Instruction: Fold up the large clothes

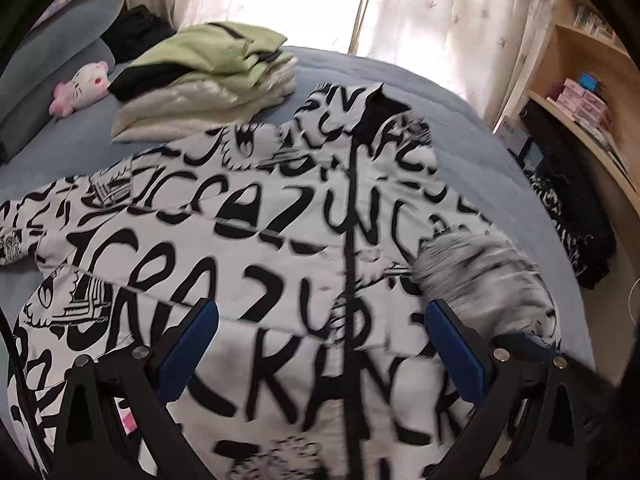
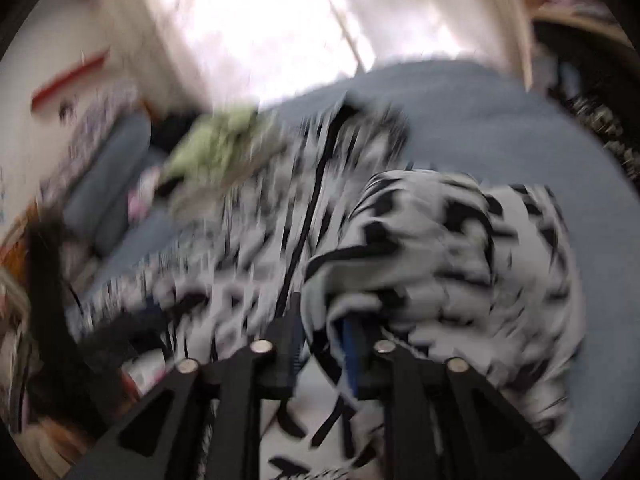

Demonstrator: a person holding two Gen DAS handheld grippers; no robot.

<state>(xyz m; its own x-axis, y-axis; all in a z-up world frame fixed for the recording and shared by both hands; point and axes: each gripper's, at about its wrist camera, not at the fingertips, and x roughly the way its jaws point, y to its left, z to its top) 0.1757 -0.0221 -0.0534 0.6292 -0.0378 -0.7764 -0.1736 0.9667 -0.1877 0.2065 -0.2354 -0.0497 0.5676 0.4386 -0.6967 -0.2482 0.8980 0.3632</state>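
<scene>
A large white jacket with black lettering and a black front zip lies spread on the blue bed. My left gripper hovers over its lower front, blue pads wide apart and open, with nothing between them. A blurred sleeve is lifted over the jacket's right side. In the blurred right wrist view, my right gripper is shut on a bunched fold of that sleeve, which drapes up and over to the right of the zip.
A folded pile of green and cream garments sits at the back of the bed, beside a pink plush toy and blue pillows. Wooden shelves and dark clothes are to the right of the bed.
</scene>
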